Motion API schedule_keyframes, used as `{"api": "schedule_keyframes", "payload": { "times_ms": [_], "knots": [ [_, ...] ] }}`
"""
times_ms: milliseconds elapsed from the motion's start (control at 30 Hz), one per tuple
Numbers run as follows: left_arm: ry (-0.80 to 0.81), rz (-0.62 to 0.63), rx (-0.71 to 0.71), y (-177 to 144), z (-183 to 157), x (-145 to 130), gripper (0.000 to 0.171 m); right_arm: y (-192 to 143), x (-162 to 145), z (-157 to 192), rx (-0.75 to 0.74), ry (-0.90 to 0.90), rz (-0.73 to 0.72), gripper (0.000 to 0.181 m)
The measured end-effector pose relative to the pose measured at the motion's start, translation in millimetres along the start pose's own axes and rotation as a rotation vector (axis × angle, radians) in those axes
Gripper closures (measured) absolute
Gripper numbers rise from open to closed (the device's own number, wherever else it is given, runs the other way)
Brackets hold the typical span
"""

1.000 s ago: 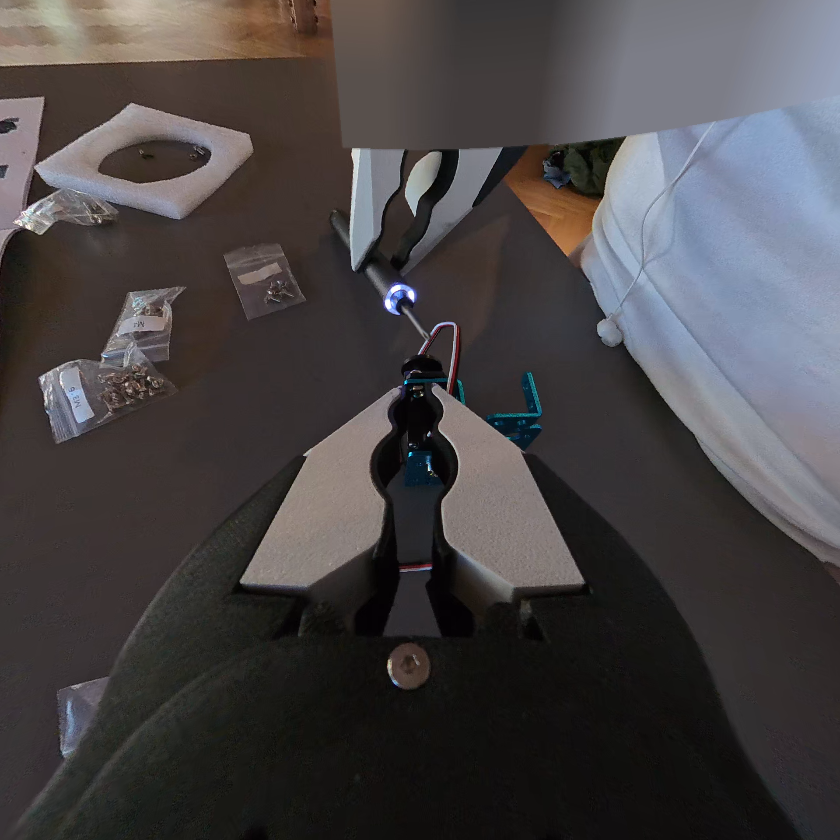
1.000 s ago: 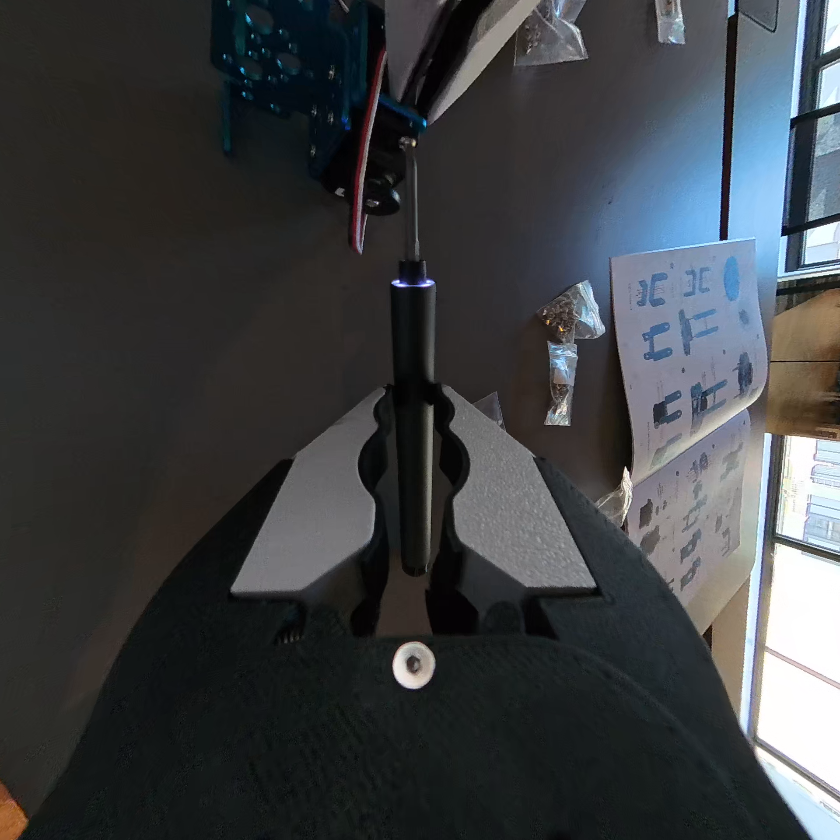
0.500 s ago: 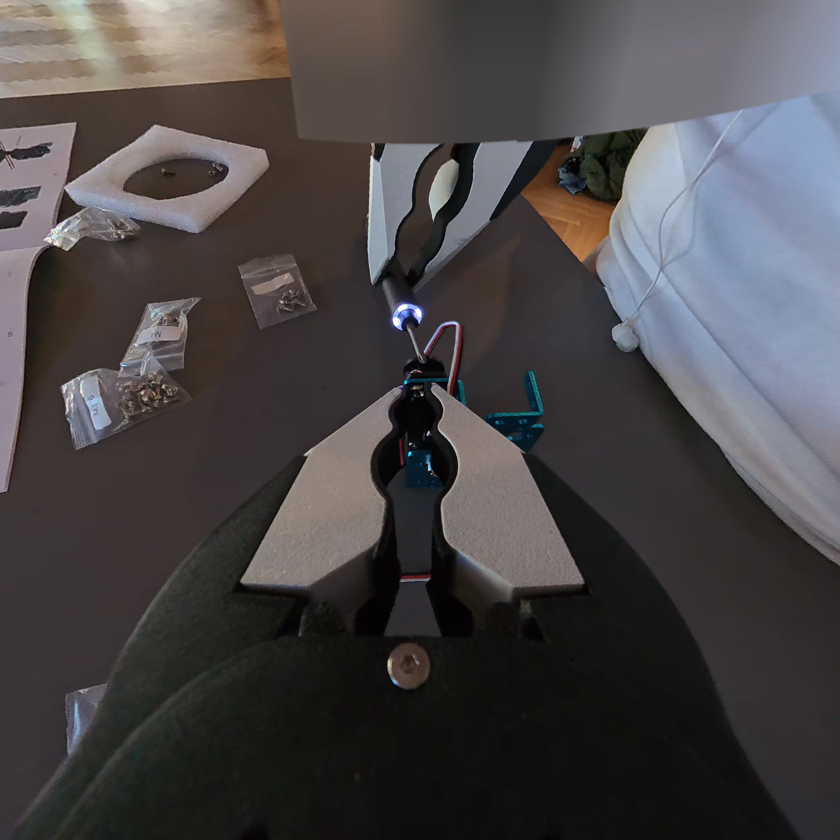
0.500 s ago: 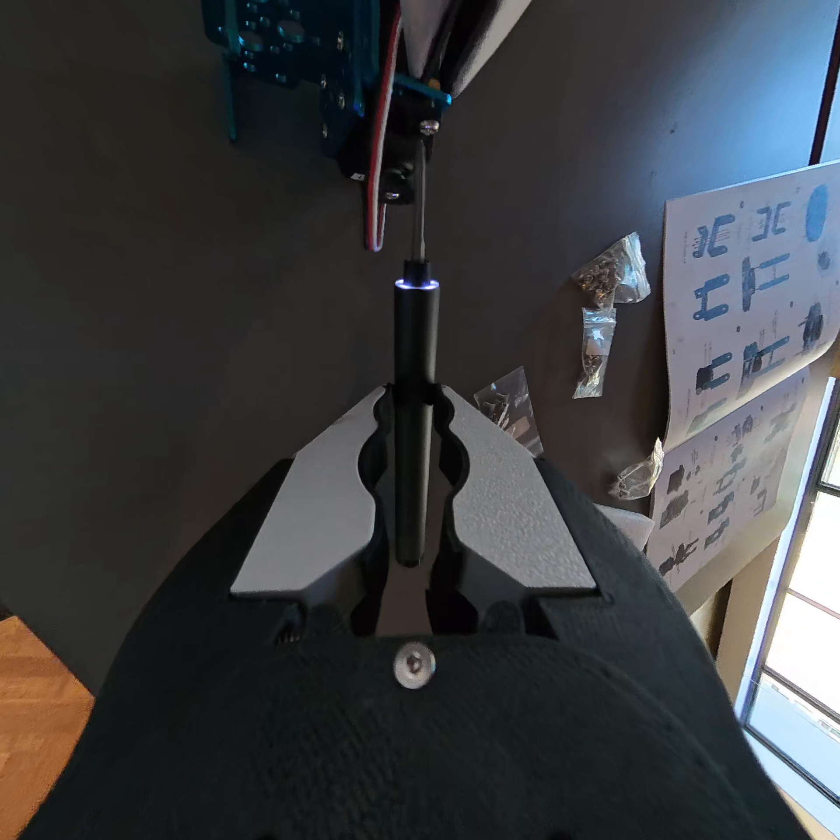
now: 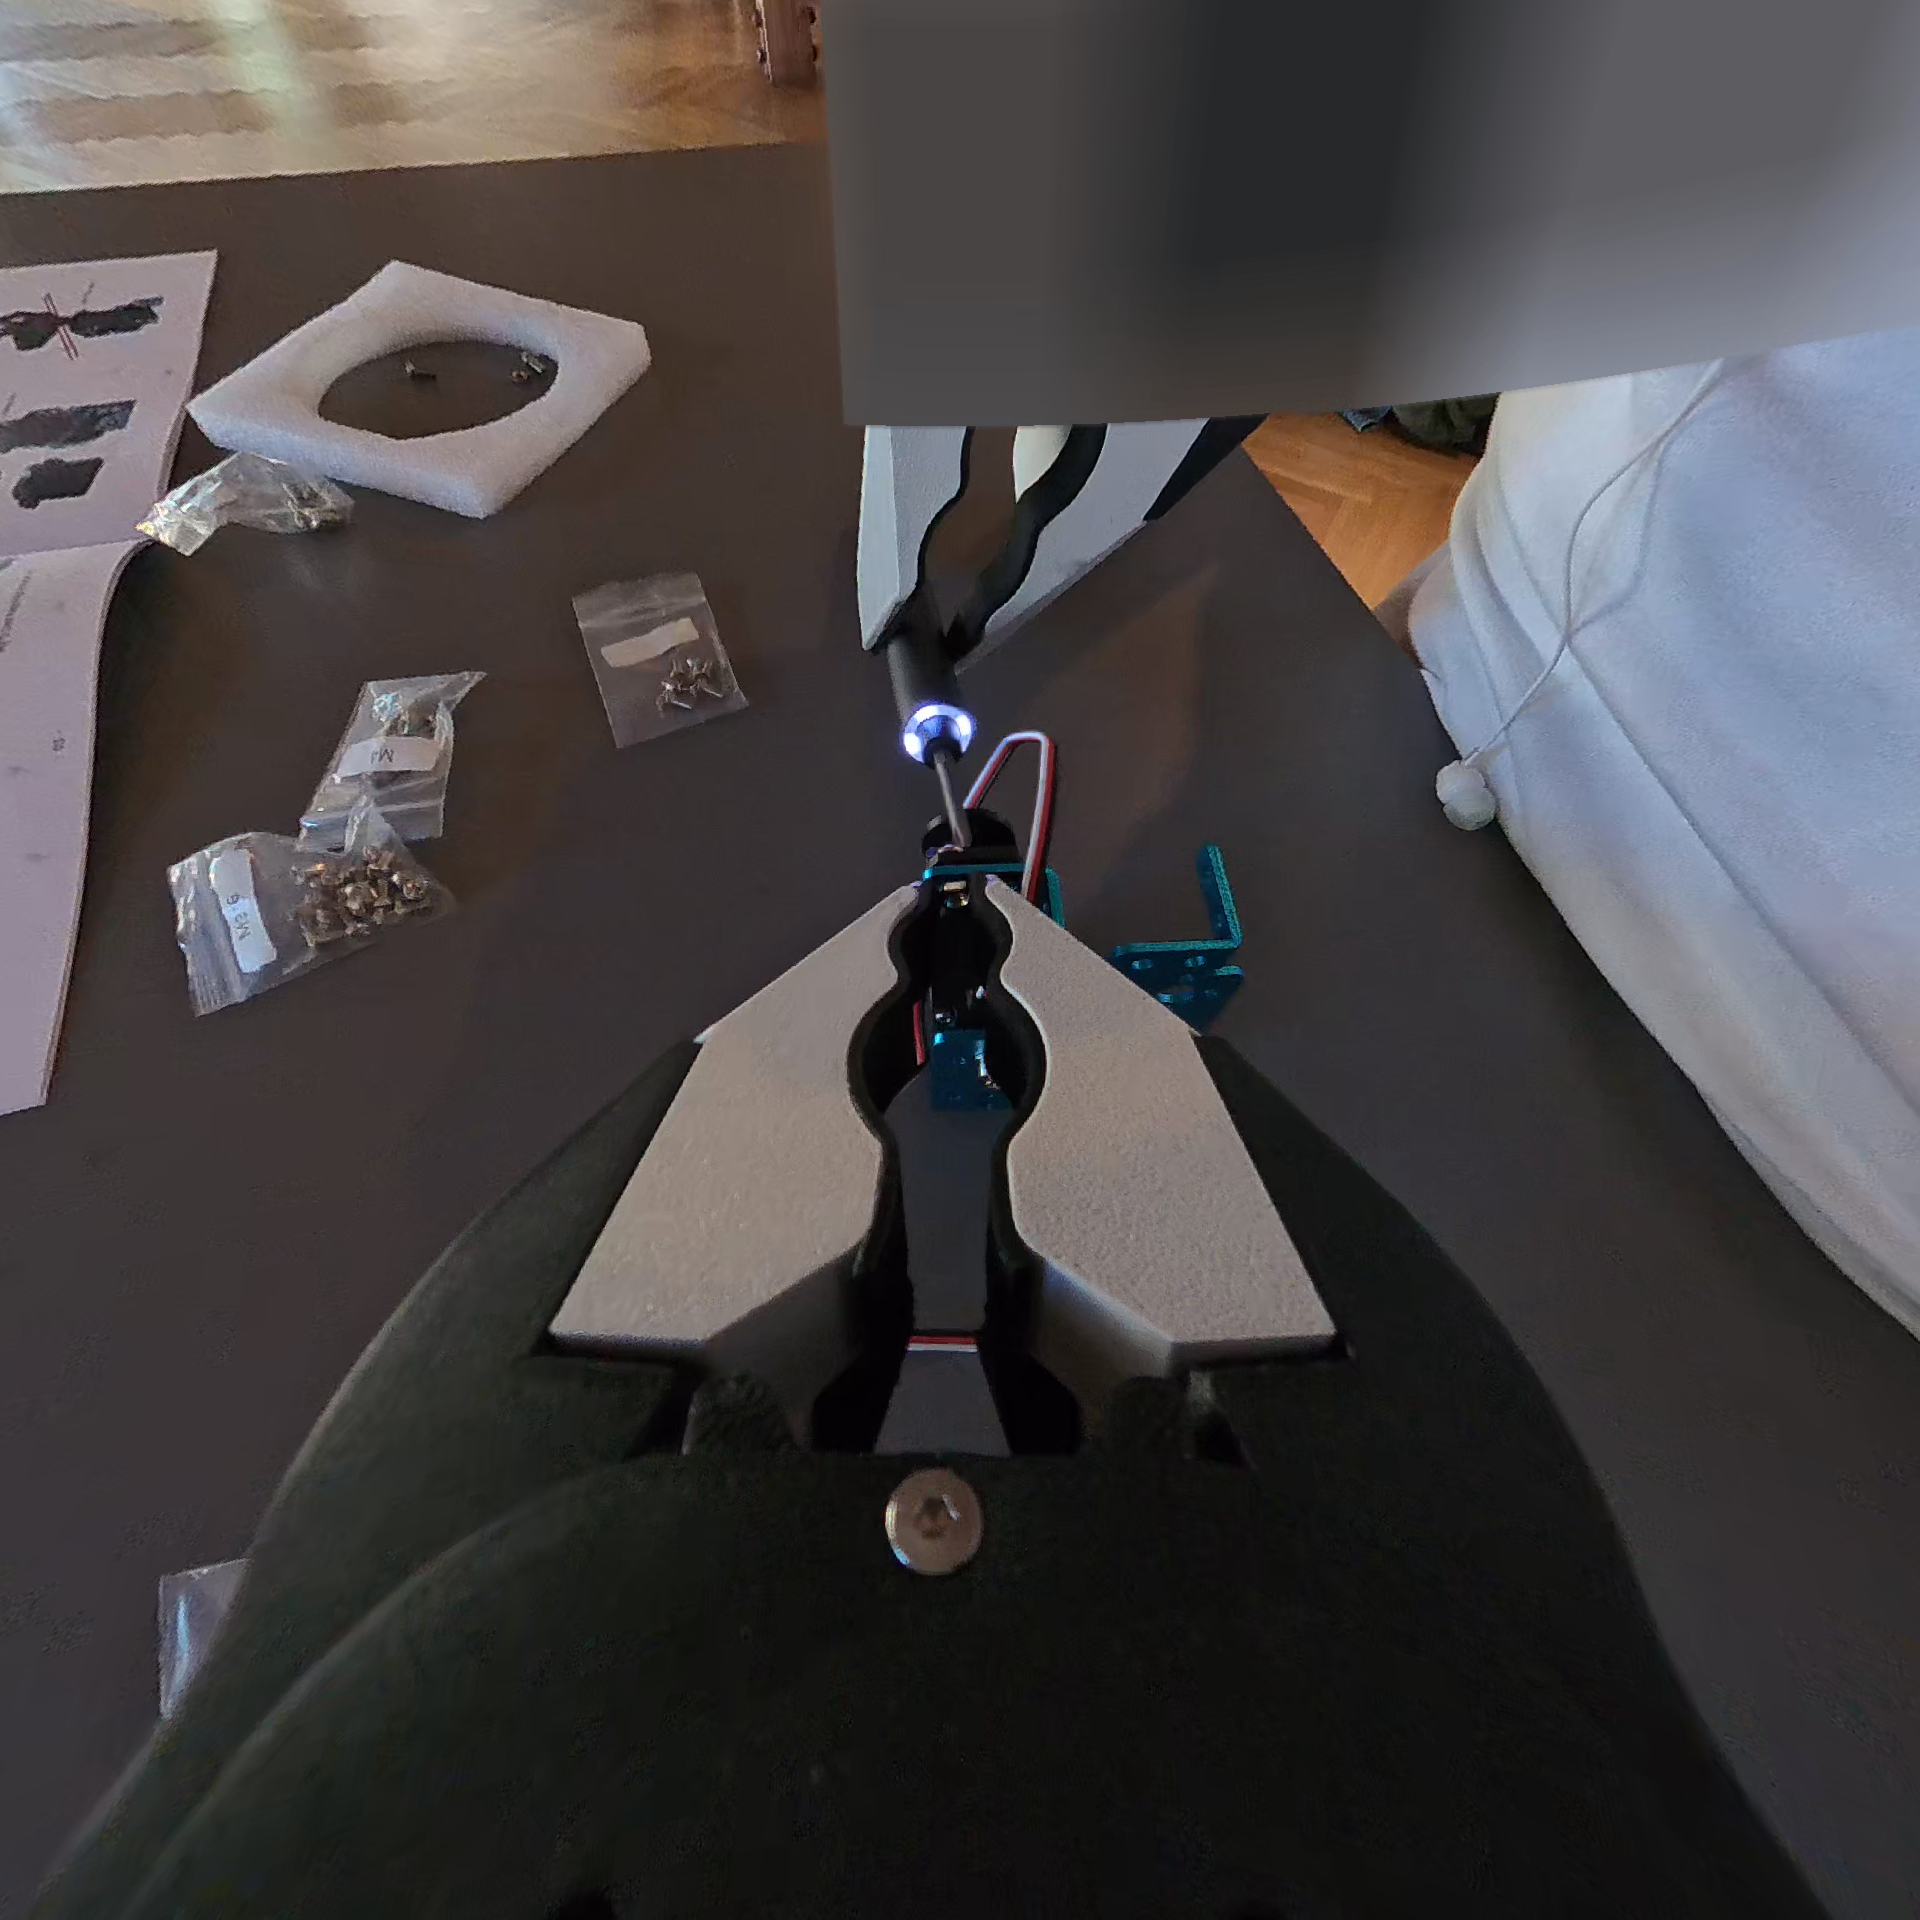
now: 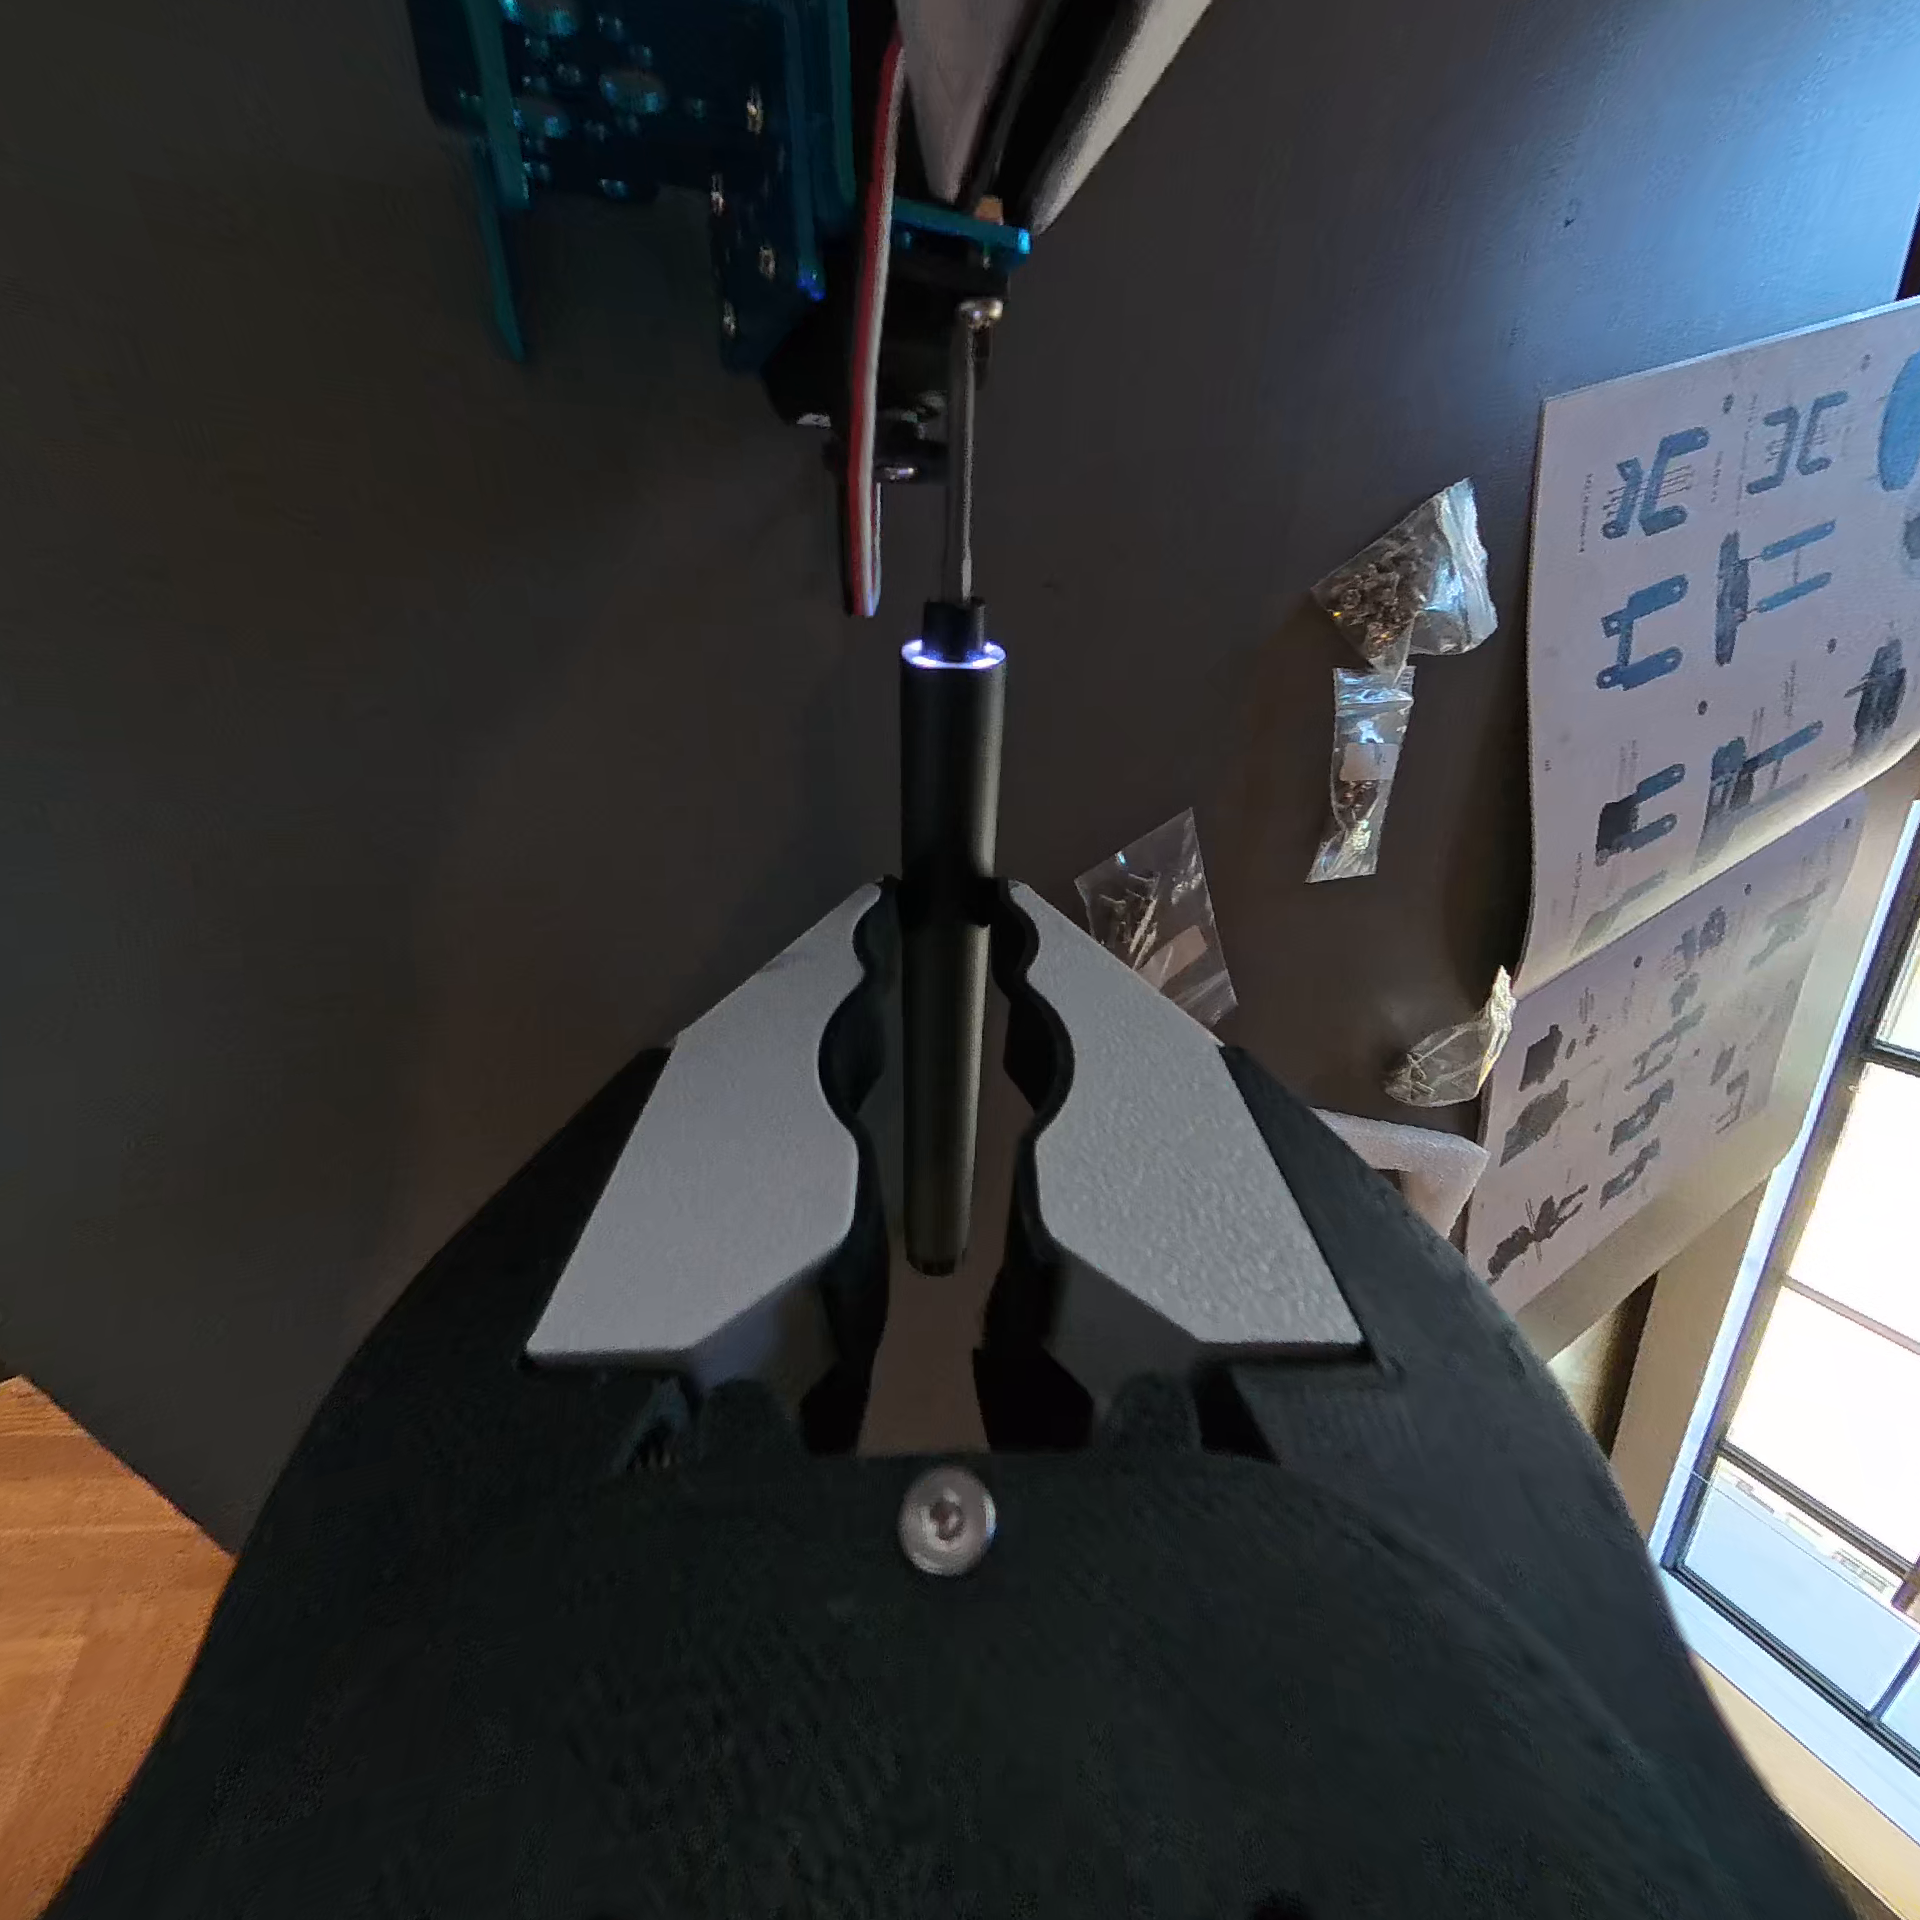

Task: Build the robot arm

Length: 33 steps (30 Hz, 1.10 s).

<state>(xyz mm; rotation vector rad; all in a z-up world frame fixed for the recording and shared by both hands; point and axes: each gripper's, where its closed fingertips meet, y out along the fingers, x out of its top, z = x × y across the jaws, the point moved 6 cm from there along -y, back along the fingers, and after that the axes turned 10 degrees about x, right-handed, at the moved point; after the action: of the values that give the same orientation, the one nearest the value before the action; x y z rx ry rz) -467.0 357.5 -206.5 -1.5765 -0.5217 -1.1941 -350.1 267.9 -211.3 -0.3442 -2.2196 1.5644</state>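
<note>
Screwdriver [image 6: 943, 935] pointing forward, tip on screw [image 6: 980, 309].

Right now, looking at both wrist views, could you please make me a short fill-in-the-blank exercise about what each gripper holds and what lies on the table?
1. The right gripper is shut on a slim black electric ____ with a glowing ring.
2. The left gripper holds a blue metal bracket assembly with a red-and-white ____.
3. The white foam square has a ____ hole.

Missing words: screwdriver; cable; round
</note>
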Motion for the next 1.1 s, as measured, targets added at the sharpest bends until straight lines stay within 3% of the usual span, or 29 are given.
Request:
{"api": "schedule_keyframes", "payload": {
  "times_ms": [1100],
  "knots": [
    [-0.013,-0.002,-0.004,2.0,-0.2,0.1,0.167,-6.2,-0.7,-3.4,-0.028,-0.009,0.010,0.164]
  ]
}}
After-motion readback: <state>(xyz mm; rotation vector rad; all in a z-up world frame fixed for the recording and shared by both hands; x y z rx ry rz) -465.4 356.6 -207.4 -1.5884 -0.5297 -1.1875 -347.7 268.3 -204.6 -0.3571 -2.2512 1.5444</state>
